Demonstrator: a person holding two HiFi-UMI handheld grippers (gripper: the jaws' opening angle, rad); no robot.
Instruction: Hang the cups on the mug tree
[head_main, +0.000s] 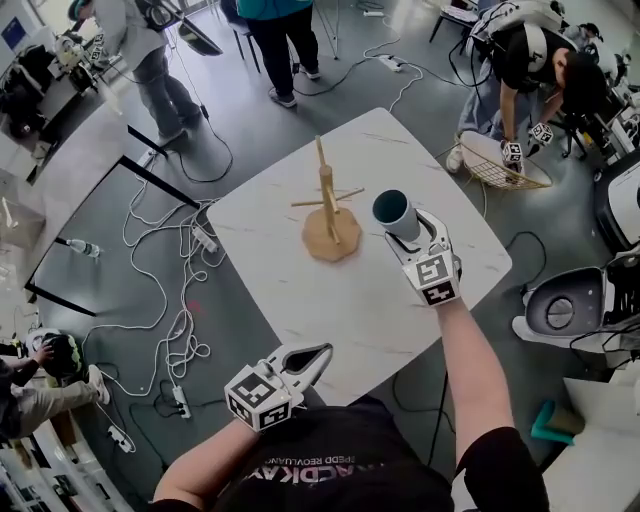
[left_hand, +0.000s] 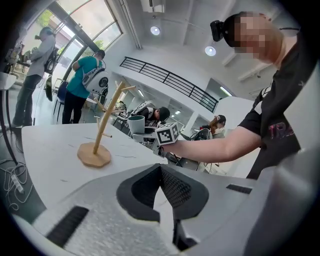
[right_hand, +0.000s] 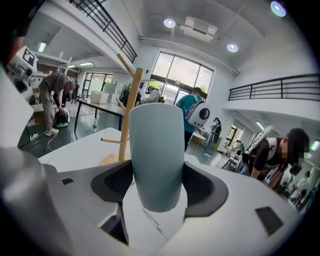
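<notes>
Occlusions: cup and mug tree
The cup (right_hand: 156, 150) handle can't be made out in any view, and in head view its lower end is buried between the right gripper (head_main: 408, 236) jaws. In right gripper view the cup covers the lower trunk of the mug tree (right_hand: 131, 92) and most of its base (right_hand: 107, 160). In left gripper view the cup is too small for detail, and the left gripper (left_hand: 161, 169) body is cut off at the bottom edge.

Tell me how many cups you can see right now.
1. A pale blue cup is clamped in the right gripper, just right of the bare mug tree over the white table. No others show; none hang yet.
</notes>
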